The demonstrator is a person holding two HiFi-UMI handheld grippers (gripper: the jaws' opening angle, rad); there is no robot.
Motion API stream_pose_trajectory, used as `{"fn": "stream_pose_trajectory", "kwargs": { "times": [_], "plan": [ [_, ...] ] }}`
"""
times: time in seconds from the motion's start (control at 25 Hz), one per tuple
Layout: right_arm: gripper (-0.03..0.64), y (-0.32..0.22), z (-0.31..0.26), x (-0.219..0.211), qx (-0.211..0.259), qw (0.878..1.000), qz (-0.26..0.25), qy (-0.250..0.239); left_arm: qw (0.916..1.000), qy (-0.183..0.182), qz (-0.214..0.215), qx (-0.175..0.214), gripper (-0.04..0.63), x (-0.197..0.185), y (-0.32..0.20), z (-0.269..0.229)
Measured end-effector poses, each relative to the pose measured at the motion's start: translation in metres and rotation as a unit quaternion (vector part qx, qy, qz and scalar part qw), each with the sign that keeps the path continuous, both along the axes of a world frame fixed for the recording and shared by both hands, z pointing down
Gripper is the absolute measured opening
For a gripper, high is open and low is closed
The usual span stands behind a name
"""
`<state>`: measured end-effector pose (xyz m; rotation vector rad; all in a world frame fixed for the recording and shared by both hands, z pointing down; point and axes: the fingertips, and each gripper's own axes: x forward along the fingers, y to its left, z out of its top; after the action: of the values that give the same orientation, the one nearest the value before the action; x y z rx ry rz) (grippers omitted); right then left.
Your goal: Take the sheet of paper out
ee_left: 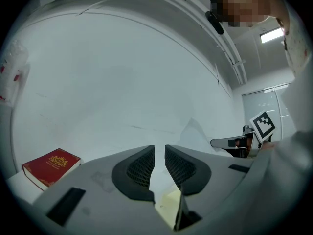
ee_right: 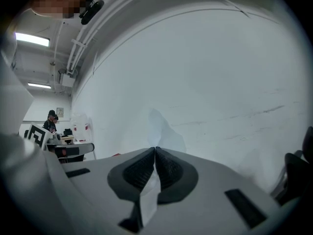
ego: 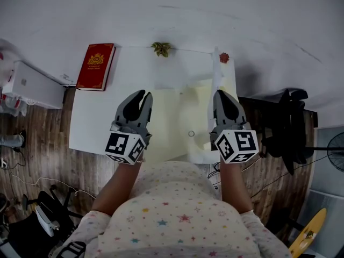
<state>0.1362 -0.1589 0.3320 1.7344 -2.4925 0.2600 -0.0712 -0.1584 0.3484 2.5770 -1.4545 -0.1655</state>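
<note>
A person in a star-printed top (ego: 172, 219) held a two-jaw gripper in each hand over a white bench (ego: 91, 125). The left gripper (ego: 142, 97) (ee_left: 159, 148) hung above the left part of a pale yellow paper folder (ego: 172, 117) (ee_left: 168, 204), its jaws a narrow gap apart with nothing between them. The right gripper (ego: 220, 94) (ee_right: 155, 150) had its jaws pressed together on a white sheet of paper (ego: 216, 77) (ee_right: 161, 131) (ee_left: 195, 131), which stood nearly upright from the jaws at the folder's right edge, bent and lifted off the bench; whether its lower end was inside the folder could not be told. A small ring-shaped fastener (ego: 191, 134) lay on the folder between the two grippers. At the bench's far left corner lay a red hardcover book with a gold crest (ego: 95, 66) (ee_left: 50, 166), and a small dried sprig (ego: 161, 48) sat at the far edge against the white wall (ego: 177, 9).
</note>
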Motion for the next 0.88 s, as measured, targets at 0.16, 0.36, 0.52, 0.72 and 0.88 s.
{"fn": "stream_pose_trajectory", "kwargs": {
  "times": [0.16, 0.36, 0.52, 0.72, 0.88],
  "plan": [
    [0.003, 0.003, 0.001, 0.001, 0.002, 1.000, -0.001, 0.003, 1.0000, -0.006, -0.005, -0.001, 0.060, -0.001, 0.001, 0.000],
    [0.003, 0.006, 0.003, -0.001, 0.004, 1.000, -0.006, 0.005, 0.9998, -0.015, -0.010, 0.003, 0.041, -0.001, 0.002, -0.002],
    [0.003, 0.008, 0.005, -0.004, 0.007, 1.000, -0.012, 0.007, 0.9997, -0.020, -0.011, 0.003, 0.037, 0.000, 0.003, -0.003],
    [0.003, 0.010, 0.002, -0.006, 0.009, 1.000, -0.016, 0.009, 0.9996, -0.023, -0.011, 0.010, 0.034, 0.001, 0.005, -0.011],
    [0.003, 0.011, 0.000, -0.007, 0.012, 1.000, -0.017, 0.009, 0.9996, -0.022, -0.010, 0.015, 0.032, 0.000, 0.006, -0.016]
  ]
}}
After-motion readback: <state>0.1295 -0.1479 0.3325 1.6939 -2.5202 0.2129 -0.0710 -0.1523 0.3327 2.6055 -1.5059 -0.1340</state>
